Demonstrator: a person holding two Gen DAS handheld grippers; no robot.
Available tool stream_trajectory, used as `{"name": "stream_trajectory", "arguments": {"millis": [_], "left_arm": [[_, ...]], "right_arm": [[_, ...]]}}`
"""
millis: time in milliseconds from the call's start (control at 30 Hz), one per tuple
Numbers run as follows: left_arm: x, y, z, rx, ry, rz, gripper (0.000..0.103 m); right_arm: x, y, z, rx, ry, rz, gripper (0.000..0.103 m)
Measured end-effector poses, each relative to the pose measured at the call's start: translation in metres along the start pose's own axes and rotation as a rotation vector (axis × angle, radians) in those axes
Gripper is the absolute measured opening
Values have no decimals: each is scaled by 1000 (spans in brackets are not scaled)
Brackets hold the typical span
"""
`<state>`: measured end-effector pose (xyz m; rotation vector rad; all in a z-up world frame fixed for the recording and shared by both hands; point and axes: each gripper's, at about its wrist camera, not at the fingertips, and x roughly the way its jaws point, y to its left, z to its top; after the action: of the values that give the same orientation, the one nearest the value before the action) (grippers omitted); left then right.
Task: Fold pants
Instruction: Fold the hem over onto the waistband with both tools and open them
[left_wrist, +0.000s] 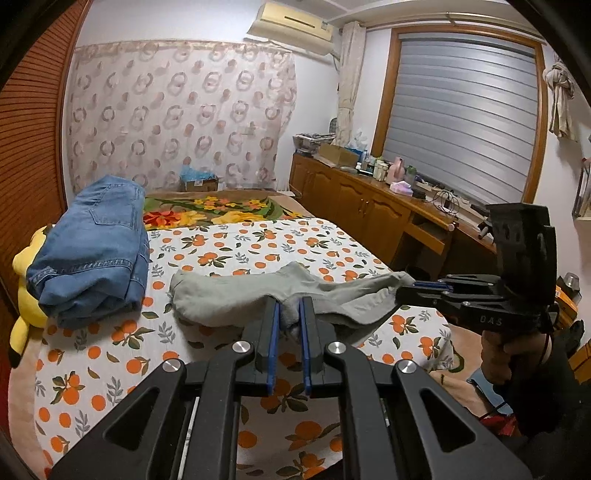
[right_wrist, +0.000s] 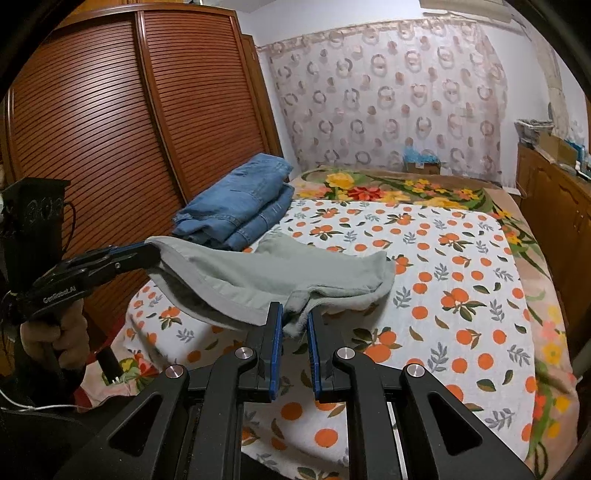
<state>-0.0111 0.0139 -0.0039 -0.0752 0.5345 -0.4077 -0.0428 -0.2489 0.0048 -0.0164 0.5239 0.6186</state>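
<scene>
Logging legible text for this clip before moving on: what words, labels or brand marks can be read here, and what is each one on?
"DAS" (raised letters, unclear): on the body of the right tongs, left wrist view.
"GenRobot.AI": on the body of the left tongs, right wrist view.
Sticker on the air conditioner: too small to read.
Bottles and boxes on the wooden counter: labels blurred, unreadable.

Bed (left_wrist: 332, 236) carries everything: white sheet with orange-fruit print (right_wrist: 461, 295) on top, floral blanket (right_wrist: 388, 192) showing under it at the far end and along the edges. Folded blue jeans (left_wrist: 92, 251) stacked at the wardrobe side of the bed, sitting partly on a yellow plush toy (left_wrist: 26, 291). Grey-green pants (left_wrist: 229, 295) have their far part resting on the sheet near the middle; near edge is raised off it. Cardboard box (left_wrist: 201, 182) at the far end by the curtain.
</scene>
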Motion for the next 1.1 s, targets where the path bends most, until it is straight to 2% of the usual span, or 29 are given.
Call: {"name": "stream_trajectory", "arguments": {"millis": [333, 767, 1100], "left_arm": [[34, 27, -6, -34, 64, 34, 11], [86, 58, 14, -47, 110, 97, 11], [115, 70, 20, -39, 149, 149, 11]], "right_arm": [[34, -11, 13, 10, 17, -24, 13], [108, -26, 47, -20, 70, -92, 13], [145, -33, 61, -33, 98, -126, 13]]}}
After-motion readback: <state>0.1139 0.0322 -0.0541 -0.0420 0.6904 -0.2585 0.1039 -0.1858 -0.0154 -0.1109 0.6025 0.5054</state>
